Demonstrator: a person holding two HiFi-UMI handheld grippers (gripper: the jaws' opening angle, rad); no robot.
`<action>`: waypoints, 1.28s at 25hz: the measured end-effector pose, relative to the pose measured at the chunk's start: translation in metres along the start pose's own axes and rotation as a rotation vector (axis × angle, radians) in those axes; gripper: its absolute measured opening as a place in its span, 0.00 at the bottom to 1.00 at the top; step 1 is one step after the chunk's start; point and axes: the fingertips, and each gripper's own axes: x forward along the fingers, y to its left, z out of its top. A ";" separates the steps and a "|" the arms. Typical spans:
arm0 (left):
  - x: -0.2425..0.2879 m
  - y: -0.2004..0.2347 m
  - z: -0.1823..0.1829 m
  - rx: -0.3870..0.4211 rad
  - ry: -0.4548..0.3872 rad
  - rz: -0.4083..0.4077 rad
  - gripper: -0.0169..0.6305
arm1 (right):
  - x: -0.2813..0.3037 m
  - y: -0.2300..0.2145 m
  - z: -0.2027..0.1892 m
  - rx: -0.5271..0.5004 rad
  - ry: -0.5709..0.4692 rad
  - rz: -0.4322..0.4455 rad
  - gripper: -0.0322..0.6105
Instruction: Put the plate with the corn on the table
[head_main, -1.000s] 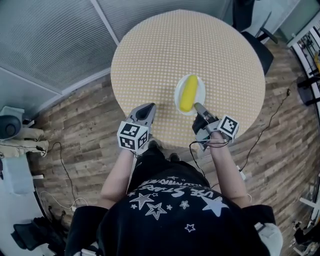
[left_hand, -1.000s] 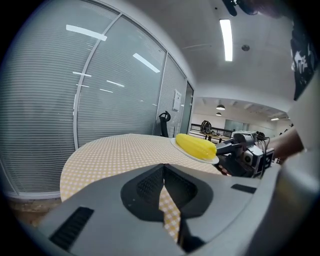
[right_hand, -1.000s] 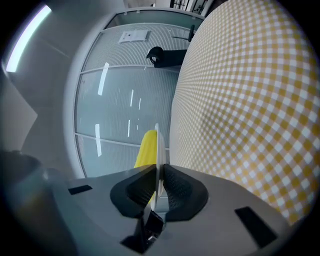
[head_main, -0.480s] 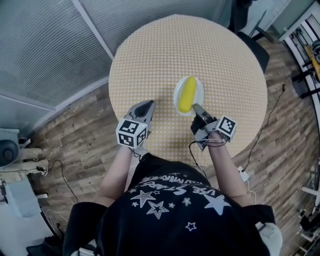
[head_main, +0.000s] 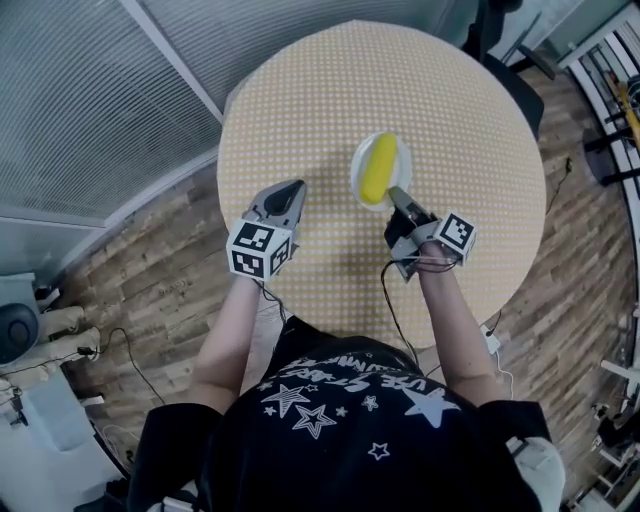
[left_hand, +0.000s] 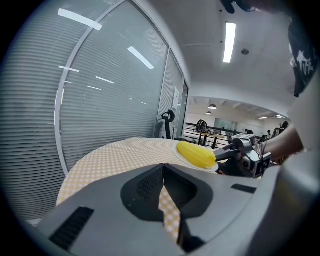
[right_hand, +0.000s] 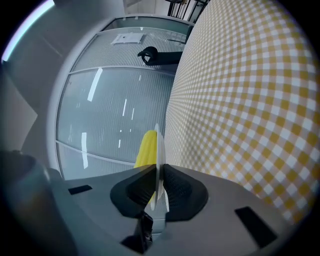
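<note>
Two hand-held grippers work over a round table (head_main: 330, 100) covered in yellow-and-white checked cloth. It stands on a wood-plank floor (head_main: 150, 250) beside a glass wall (head_main: 90, 90) hung with blinds. The right gripper (head_main: 393, 192) pinches the near rim of a white plate (head_main: 404, 158), its jaws pressed on the thin edge. A yellow corn cob (head_main: 378, 168) lies along the plate, right of the table's centre. Whether the plate rests on the cloth cannot be told. The left gripper (head_main: 297, 187), jaws pressed together on nothing, hovers over the table's near-left part. Open cloth stretches beyond the plate to the far rim, where a dark chair (head_main: 515, 95) stands.
</note>
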 end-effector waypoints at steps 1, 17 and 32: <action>0.003 0.005 0.001 -0.001 -0.003 0.002 0.04 | 0.006 -0.001 0.003 0.000 -0.003 -0.001 0.12; 0.057 0.049 -0.013 -0.064 0.039 -0.010 0.04 | 0.090 -0.043 0.025 -0.006 0.045 -0.090 0.12; 0.057 0.049 -0.033 -0.098 0.070 -0.002 0.04 | 0.108 -0.067 0.009 -0.043 0.108 -0.233 0.12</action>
